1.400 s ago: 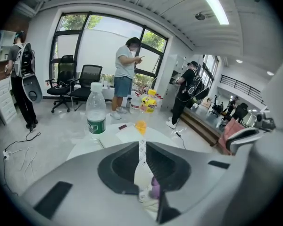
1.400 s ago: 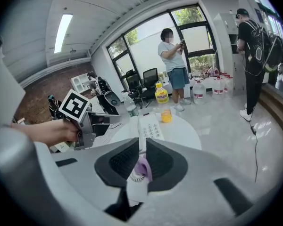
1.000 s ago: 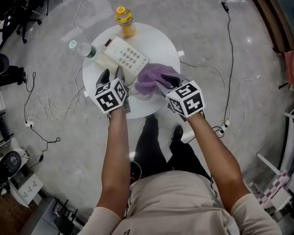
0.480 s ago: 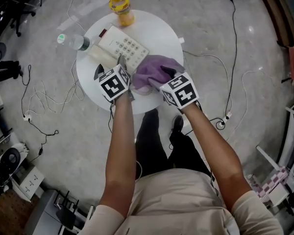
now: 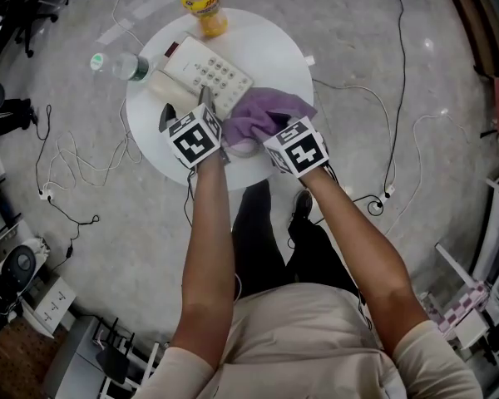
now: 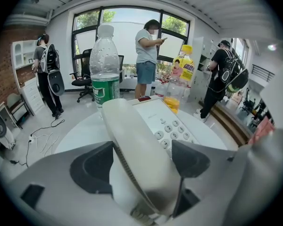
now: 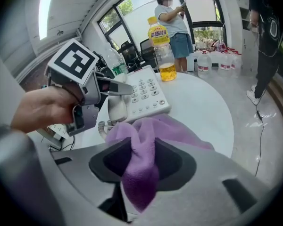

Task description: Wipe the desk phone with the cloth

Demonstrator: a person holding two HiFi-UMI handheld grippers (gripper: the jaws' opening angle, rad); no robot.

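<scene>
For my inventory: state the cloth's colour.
The cloth is plain purple, clearest in the right gripper view.

Office, tall dark-framed windows (image 6: 127, 29), black swivel office chair (image 6: 82, 81), cream push-button desk phone (image 5: 212, 77) on white round surface (image 5: 274, 56), loose cables (image 5: 83, 169) across glossy grey floor (image 5: 358, 23), standing people with backpacks (image 6: 47, 69).

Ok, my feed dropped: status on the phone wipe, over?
Left gripper just opened, jaws round the handset. Right gripper just closed on the cloth, beside the phone. Water bottle, juice bottle beyond phone, out of the way.
</scene>
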